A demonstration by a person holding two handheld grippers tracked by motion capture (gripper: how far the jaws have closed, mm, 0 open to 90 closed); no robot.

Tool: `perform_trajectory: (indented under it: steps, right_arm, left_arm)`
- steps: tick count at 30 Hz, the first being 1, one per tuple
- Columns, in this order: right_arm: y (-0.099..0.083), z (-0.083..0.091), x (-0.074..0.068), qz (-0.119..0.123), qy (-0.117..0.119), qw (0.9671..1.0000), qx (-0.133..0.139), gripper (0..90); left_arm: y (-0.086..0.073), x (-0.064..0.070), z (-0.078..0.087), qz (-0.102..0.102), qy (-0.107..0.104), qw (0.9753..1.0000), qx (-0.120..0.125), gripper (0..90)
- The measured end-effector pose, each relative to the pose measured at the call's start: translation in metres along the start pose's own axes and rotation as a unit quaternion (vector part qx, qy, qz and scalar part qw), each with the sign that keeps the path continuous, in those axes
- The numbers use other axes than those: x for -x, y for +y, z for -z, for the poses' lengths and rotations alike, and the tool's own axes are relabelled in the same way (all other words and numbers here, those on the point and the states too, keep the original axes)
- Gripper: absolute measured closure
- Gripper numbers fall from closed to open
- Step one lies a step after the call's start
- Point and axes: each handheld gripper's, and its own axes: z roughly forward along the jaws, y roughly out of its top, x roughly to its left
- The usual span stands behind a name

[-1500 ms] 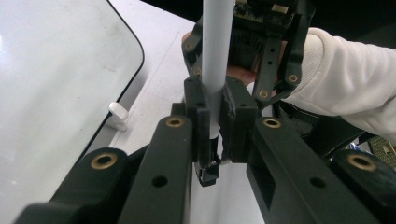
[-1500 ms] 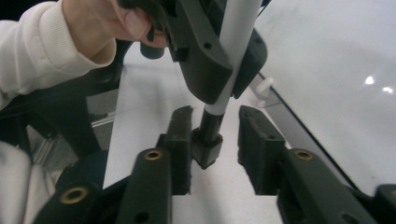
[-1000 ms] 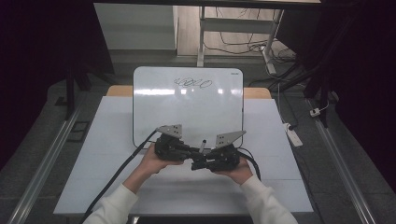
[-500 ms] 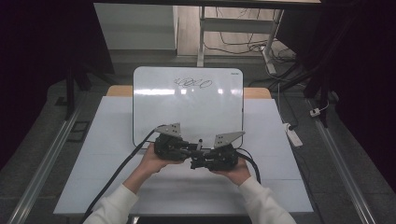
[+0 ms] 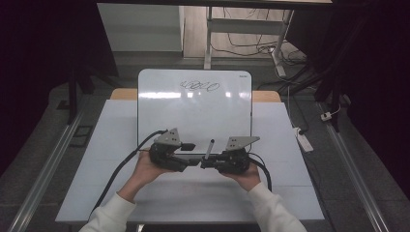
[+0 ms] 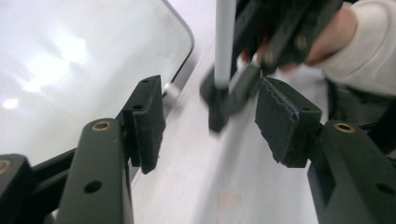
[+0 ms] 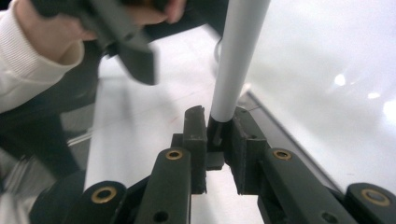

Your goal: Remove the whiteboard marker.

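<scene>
A marker (image 5: 209, 147) with a white barrel (image 7: 236, 60) rises tilted over the near edge of the whiteboard (image 5: 193, 111). My right gripper (image 5: 205, 163) is shut on its black lower end (image 7: 217, 135), seen close up between the jaws (image 7: 217, 123). Just left of it, my left gripper (image 5: 191, 153) faces it with the jaws open and nothing between the pads (image 6: 149, 121). In the left gripper view the marker (image 6: 224, 42) and the right gripper's tips (image 6: 224, 93) sit a little beyond my left gripper (image 6: 212, 119).
The whiteboard carries a black scribble (image 5: 199, 87) near its far edge and lies on a white table (image 5: 290, 159). A white power strip (image 5: 303, 139) sits at the table's right edge. Cables trail from both grippers toward the near edge.
The two grippers were pressed together; the left one has drawn back to the left, leaving a gap. The marker now stands clear in the right gripper.
</scene>
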Motion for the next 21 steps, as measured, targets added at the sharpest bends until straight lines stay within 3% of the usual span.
perform_trajectory:
  steps: [3,7,9,17,20,21]
  right_arm:
    - [0.000,0.007,0.003,-0.001,-0.017,0.9997,0.020,77.4]
    - [0.002,0.015,0.005,-0.001,-0.039,0.9981,0.048,77.4]
    - [0.003,0.019,0.006,-0.001,-0.051,0.9969,0.060,77.4]
    - [0.008,0.029,0.015,-0.008,-0.086,0.9907,0.105,77.4]
    - [0.016,0.032,0.023,-0.007,-0.103,0.9866,0.126,77.4]
    - [0.016,0.032,0.023,-0.007,-0.103,0.9866,0.126,77.4]
  left_arm:
    - [-0.015,0.001,0.014,0.032,0.024,0.9991,0.015,41.7]
    - [-0.037,0.006,0.033,0.049,0.073,0.9960,0.018,34.5]
    - [-0.050,0.009,0.043,0.061,0.086,0.9942,0.023,32.2]
    - [-0.111,0.012,0.069,0.117,0.140,0.9827,0.028,31.2]
    - [-0.125,0.010,0.070,0.130,0.152,0.9796,0.018,29.9]
    - [-0.128,0.008,0.071,0.135,0.155,0.9785,0.018,29.9]
